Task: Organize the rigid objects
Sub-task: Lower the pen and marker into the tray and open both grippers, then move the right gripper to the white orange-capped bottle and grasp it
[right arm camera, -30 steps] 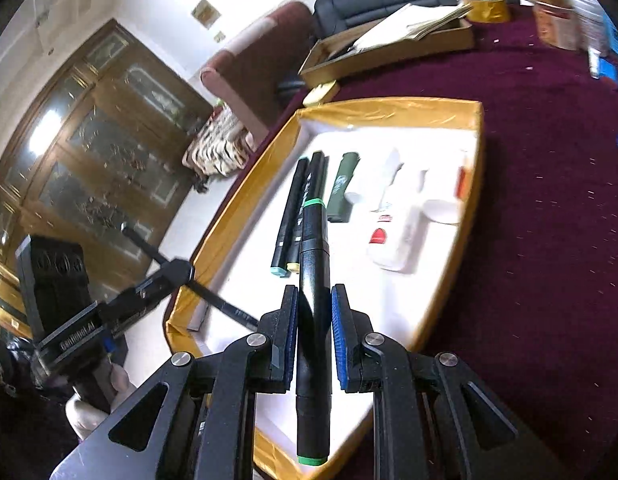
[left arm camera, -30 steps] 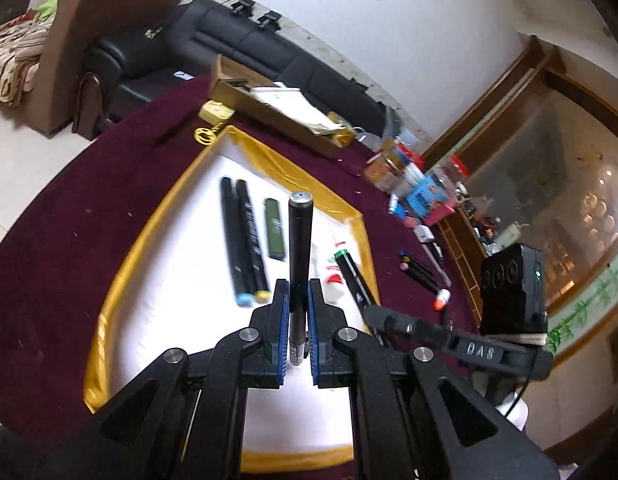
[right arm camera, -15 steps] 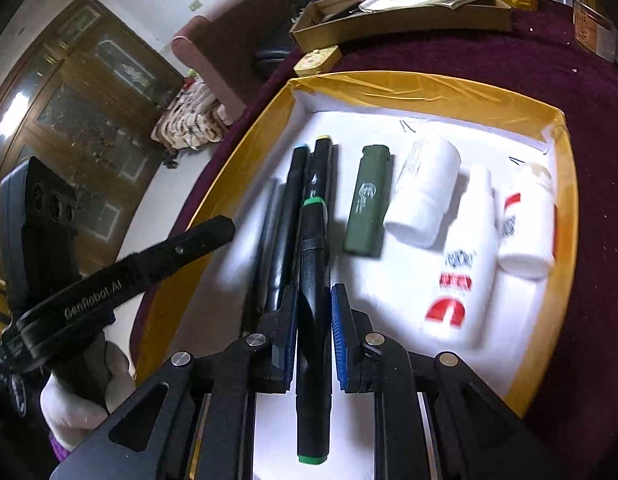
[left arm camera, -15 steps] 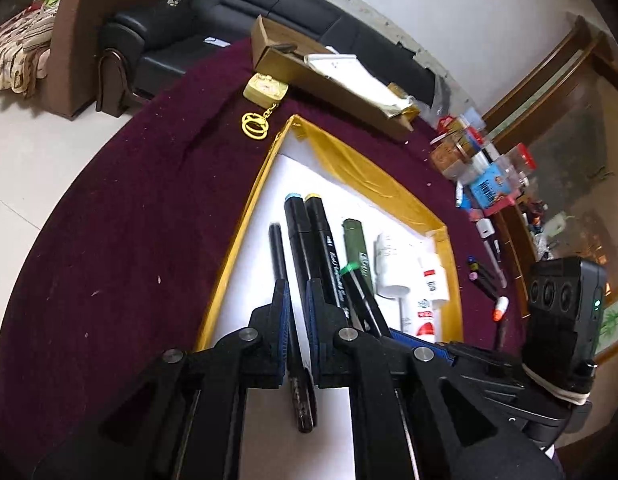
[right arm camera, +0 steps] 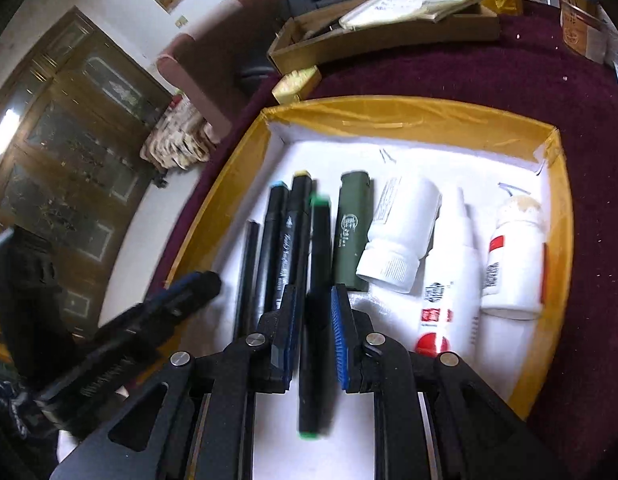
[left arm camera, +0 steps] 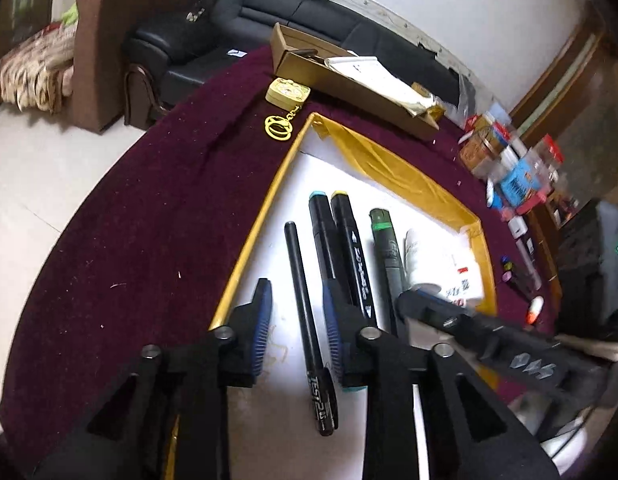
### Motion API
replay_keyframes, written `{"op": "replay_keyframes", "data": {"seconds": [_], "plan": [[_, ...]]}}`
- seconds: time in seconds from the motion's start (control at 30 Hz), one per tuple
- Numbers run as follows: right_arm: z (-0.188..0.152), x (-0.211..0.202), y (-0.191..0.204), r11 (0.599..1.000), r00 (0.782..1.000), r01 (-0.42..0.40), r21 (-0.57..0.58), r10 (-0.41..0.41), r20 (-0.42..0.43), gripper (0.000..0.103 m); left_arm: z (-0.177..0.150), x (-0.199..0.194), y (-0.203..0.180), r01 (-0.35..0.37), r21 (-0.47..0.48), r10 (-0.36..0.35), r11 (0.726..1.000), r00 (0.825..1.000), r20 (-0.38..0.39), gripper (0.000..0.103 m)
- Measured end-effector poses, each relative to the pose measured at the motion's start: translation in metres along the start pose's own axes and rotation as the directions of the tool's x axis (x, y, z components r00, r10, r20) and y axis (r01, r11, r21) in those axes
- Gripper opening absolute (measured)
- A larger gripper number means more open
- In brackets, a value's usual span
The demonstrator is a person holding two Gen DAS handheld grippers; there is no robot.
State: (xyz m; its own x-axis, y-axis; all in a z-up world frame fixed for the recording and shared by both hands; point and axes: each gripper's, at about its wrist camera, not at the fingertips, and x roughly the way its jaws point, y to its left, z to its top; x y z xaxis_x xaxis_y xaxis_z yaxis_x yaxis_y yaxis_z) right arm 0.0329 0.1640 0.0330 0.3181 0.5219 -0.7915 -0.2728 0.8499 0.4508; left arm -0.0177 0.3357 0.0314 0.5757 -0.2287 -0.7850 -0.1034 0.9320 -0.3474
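Green-tipped marker (right arm camera: 315,304): clamped between the blue pads of the right gripper (right arm camera: 313,330), long axis running straight out along the fingers, far green cap pointing toward the tray's back wall, near green end sticking out behind the pads
Marker's place: over the white floor of the gold-edged tray (right arm camera: 413,114), low above or perhaps touching it, cannot tell which, aligned with the row
Neighbours, from the pads outward: yellow-capped marker (right arm camera: 295,232) just to its left, blue-capped marker (right arm camera: 271,240) beyond that, olive lighter (right arm camera: 351,232) just to its right, then white bottle (right arm camera: 401,232), slim glue bottle (right arm camera: 453,276) and capped bottle (right arm camera: 513,260)
Slot: gap between yellow-capped marker and olive lighter, narrow, parallel to the held marker, so a straight lowering looks enough, no twist needed
Left gripper (left arm camera: 297,332): jaws opening, pads clear of the thin black pen (left arm camera: 309,320) lying between them on the tray floor, nothing gripped
Thin pen's axis: parallel to the markers, leftmost of the row, near the tray's left rim
Nearer hand: right, already holding the piece; left gripper close alongside on the left, visible in the right wrist view
Risk: nudging the yellow-capped marker or the lighter on the way down, likely slight
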Motion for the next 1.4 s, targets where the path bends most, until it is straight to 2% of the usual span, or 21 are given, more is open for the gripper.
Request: {"op": "replay_keyframes", "data": {"seconds": [0.2,0.3,0.4,0.47,0.53,0.67,0.73,0.87,0.97,1.03,1.2,1.27,1.4], "plan": [[-0.010,-0.042,-0.010,0.999,0.997,-0.035,-0.013,0.035,0.064,0.015,-0.005,-0.002,-0.010,-0.028,0.043,0.027,0.999,1.000,0.013,0.044],[-0.022,-0.072,-0.030,0.999,0.994,-0.043,-0.001,0.043,0.103,0.015,-0.005,-0.004,-0.008,0.009,0.037,-0.010,0.999,1.000,0.024,0.051],[-0.033,-0.102,-0.060,0.999,0.989,-0.028,0.016,0.026,0.148,0.017,-0.006,-0.010,-0.003,0.038,-0.016,-0.038,0.999,0.999,0.032,0.054],[-0.044,-0.130,-0.090,0.999,0.982,-0.003,0.048,-0.006,0.189,0.026,-0.011,-0.019,-0.002,0.069,-0.069,-0.066,0.995,0.997,0.035,0.055],[-0.055,-0.156,-0.119,0.996,0.971,0.032,0.087,-0.052,0.232,0.032,-0.016,-0.029,-0.012,0.104,-0.074,-0.101,0.992,0.994,0.048,0.058],[-0.079,-0.211,-0.188,0.967,0.931,0.138,0.214,-0.200,0.305,0.033,-0.029,-0.055,-0.060,0.213,-0.018,-0.211,0.977,0.974,0.079,0.068],[-0.091,-0.234,-0.220,0.943,0.910,0.161,0.293,-0.256,0.325,0.033,-0.036,-0.063,-0.085,0.254,0.016,-0.255,0.967,0.964,0.080,0.072],[-0.108,-0.262,-0.265,0.896,0.884,0.177,0.408,-0.327,0.335,0.033,-0.061,-0.066,-0.148,0.350,0.097,-0.356,0.932,0.934,0.041,0.073],[-0.109,-0.271,-0.283,0.880,0.875,0.190,0.435,-0.352,0.331,0.033,-0.085,-0.059,-0.184,0.399,0.130,-0.402,0.908,0.916,-0.001,0.073],[-0.102,-0.268,-0.290,0.876,0.875,0.201,0.439,-0.362,0.321,0.033,-0.101,-0.049,-0.200,0.410,0.132,-0.411,0.902,0.912,-0.024,0.073],[-0.075,-0.255,-0.307,0.864,0.867,0.253,0.436,-0.402,0.294,0.033,-0.129,-0.019,-0.225,0.394,0.134,-0.374,0.909,0.915,-0.155,0.073],[-0.062,-0.244,-0.317,0.856,0.866,0.278,0.435,-0.419,0.271,0.033,-0.134,-0.019,-0.229,0.381,0.146,-0.359,0.913,0.920,-0.158,0.073],[-0.045,-0.214,-0.330,0.849,0.887,0.310,0.428,-0.420,0.191,0.033,-0.137,-0.021,-0.230,0.356,0.160,-0.335,0.921,0.931,-0.147,0.073]]}}
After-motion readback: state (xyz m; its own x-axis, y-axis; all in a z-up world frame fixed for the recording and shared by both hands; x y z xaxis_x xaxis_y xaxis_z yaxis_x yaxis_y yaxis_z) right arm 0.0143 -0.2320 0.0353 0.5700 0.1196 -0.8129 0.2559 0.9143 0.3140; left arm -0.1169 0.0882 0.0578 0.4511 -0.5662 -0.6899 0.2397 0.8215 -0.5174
